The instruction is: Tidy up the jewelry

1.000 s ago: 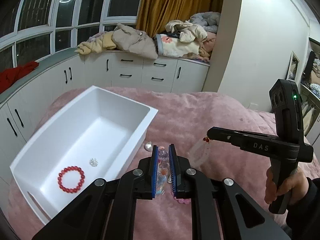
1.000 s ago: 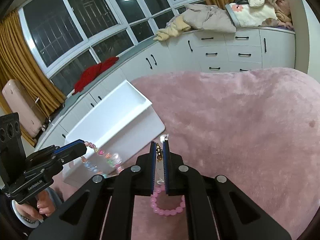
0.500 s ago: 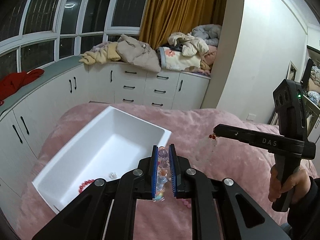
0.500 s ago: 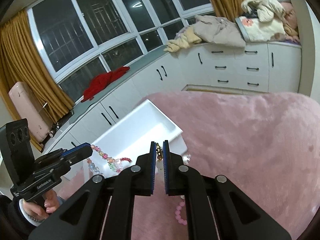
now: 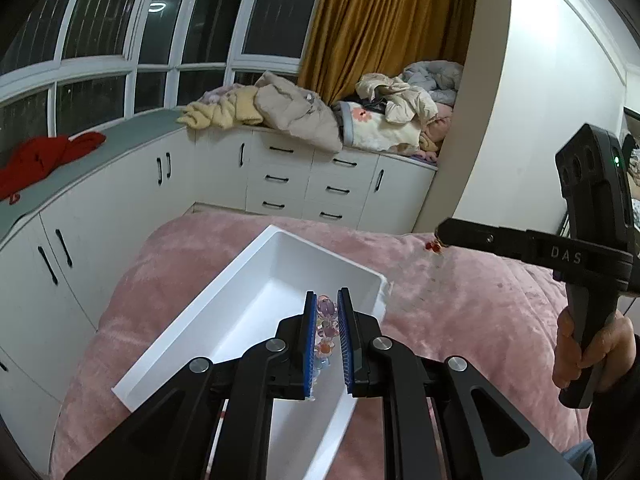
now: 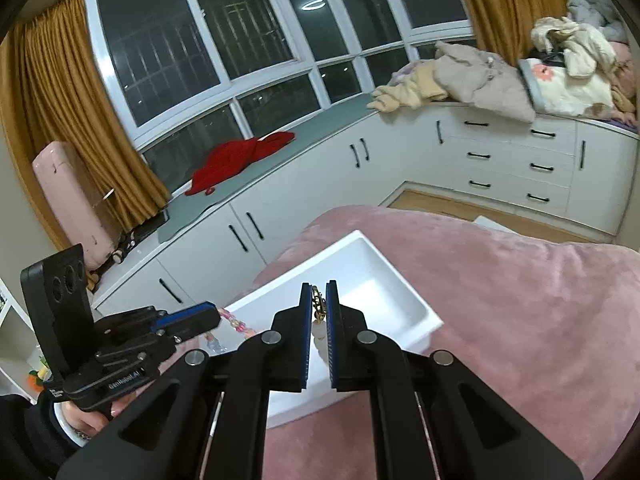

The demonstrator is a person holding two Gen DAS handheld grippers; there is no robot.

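My left gripper [image 5: 326, 300] is shut on a pastel bead bracelet [image 5: 325, 322] and holds it in the air over the white bin [image 5: 248, 300] on the pink bed. The bracelet also hangs from that gripper in the right wrist view [image 6: 236, 324]. My right gripper [image 6: 319, 290] is shut on a gold chain piece [image 6: 319, 304] with a pale pendant, held above the same bin [image 6: 384, 280]. In the left wrist view the right gripper [image 5: 440, 238] shows at right with small red beads [image 5: 434, 246] dangling at its tip. The bin's contents are hidden.
The pink bedspread [image 5: 460, 300] surrounds the bin. White cabinets [image 5: 280, 184] with a clothes pile [image 5: 304, 116] line the window wall. A red garment [image 6: 240, 156] lies on the grey sill. Wooden floor [image 6: 440, 204] lies between bed and cabinets.
Both grippers have risen well above the bed with their jewelry. The pink bracelet and loose pieces on the bedspread, and the red bracelet in the bin, have dropped out of view.
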